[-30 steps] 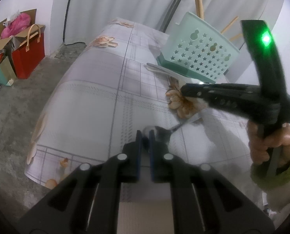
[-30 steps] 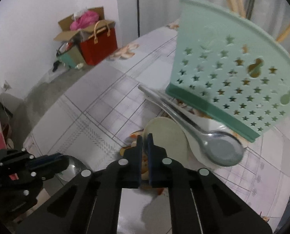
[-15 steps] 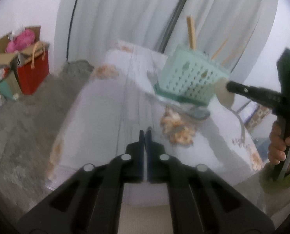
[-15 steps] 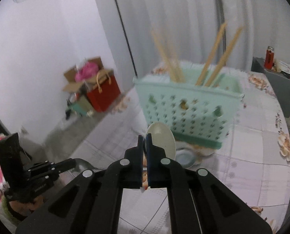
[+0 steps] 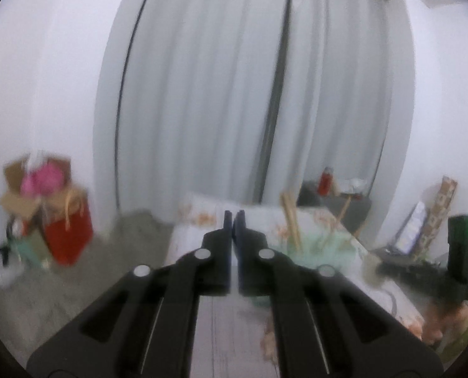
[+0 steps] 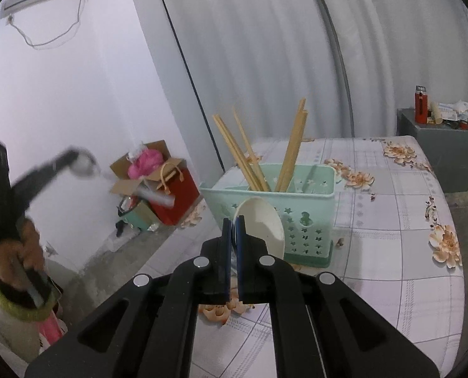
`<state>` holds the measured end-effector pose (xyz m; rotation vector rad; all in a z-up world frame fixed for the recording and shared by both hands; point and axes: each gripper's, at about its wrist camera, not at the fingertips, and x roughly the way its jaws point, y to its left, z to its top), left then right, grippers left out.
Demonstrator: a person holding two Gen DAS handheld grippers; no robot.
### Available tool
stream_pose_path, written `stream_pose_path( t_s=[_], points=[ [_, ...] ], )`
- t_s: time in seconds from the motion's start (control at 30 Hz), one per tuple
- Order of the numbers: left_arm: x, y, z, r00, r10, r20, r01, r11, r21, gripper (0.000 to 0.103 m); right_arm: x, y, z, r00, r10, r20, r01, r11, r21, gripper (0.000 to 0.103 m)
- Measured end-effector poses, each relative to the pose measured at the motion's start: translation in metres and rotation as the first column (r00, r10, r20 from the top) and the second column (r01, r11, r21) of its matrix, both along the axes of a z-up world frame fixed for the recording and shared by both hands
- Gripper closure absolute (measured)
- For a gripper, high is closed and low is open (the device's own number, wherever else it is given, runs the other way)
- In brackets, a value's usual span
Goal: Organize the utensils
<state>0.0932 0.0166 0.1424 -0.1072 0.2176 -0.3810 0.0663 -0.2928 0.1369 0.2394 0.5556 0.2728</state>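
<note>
Both grippers have lifted clear of the surface point(image 6: 391, 208) since a second ago, each carrying a spoon away from where it lay by the foot of the holder. The right gripper point(image 6: 233, 220) has its jaws clenched on the rim of a cream plastic spoon point(image 6: 260, 220), whose broad, shallow bowl stands upright just in front of the mint-green utensil basket point(image 6: 300, 220). The left gripper point(image 6: 71, 157), seen blurred at the left of the right wrist view, grips a metal spoon point(image 6: 84, 165) by its bowl, raised high against the wall; in its own view the jaws point(image 5: 233, 217) are pressed together and the spoon is hidden. That leaves both utensils airborne and, I judge, ready to be dropped into the basket, which already holds several wooden chopsticks point(image 6: 265, 157) leaning outward in its rear compartments. The basket is star-perforated with a darker drip tray beneath, standing upright on the flowered, checked cloth. The cream spoon looks light and smooth, and the pinch on its thin edge may let it swivel.
</note>
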Motion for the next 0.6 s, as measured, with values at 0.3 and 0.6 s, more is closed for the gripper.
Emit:
stream_pose_path(
  t_s=[0.3,0.6],
  points=[
    [0.044,-0.07,0.022,0.999,-0.026,0.047,0.016,0.979,0.204,0.103,0.002,-0.019,-0.005,1.0,-0.004,0.013,0.003,0.999,0.05,0.1],
    [0.106,-0.119,-0.025,0.992,-0.064,-0.106,0.095,0.943,0.32,0.102,0.001,-0.028,-0.008,1.0,-0.011,0.021,0.009,0.997,0.077,0.1]
  ],
)
